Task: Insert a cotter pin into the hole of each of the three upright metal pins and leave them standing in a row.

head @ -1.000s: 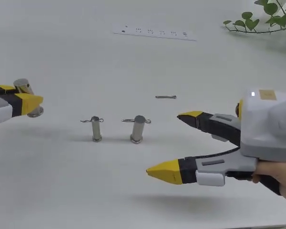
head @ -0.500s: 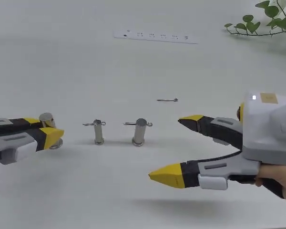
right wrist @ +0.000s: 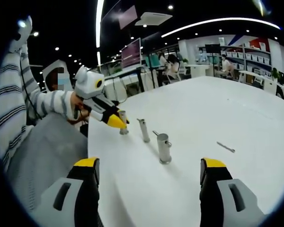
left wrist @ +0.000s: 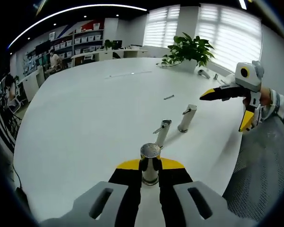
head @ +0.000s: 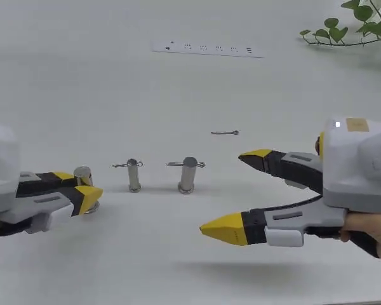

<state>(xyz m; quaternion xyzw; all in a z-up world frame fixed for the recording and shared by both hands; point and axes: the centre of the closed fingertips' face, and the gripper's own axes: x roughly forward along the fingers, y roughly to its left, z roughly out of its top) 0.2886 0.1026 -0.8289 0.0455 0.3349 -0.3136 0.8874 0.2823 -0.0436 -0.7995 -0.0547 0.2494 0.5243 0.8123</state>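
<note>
My left gripper point(head: 89, 194) is shut on an upright metal pin point(head: 82, 175) at the left, whose flanged base sits at the table. In the left gripper view this pin point(left wrist: 150, 163) stands between the yellow tips of the left gripper point(left wrist: 150, 166). To its right stand two more pins point(head: 134, 175) point(head: 188, 173), each with a cotter pin through its top. A loose cotter pin point(head: 225, 132) lies farther back. My right gripper point(head: 232, 190) hovers open at the right, holding nothing. The right gripper view has all three pins in a row point(right wrist: 164, 147) point(right wrist: 143, 130) point(right wrist: 123, 122).
A white power strip point(head: 206, 48) lies at the back of the white table point(head: 114, 95). A green plant point(head: 349, 28) reaches in at the back right corner. Bare table stretches between the pins and the near edge.
My left gripper has carried its pin to the right, closer to the two standing pins. The right gripper has stayed about where it was, still open.
</note>
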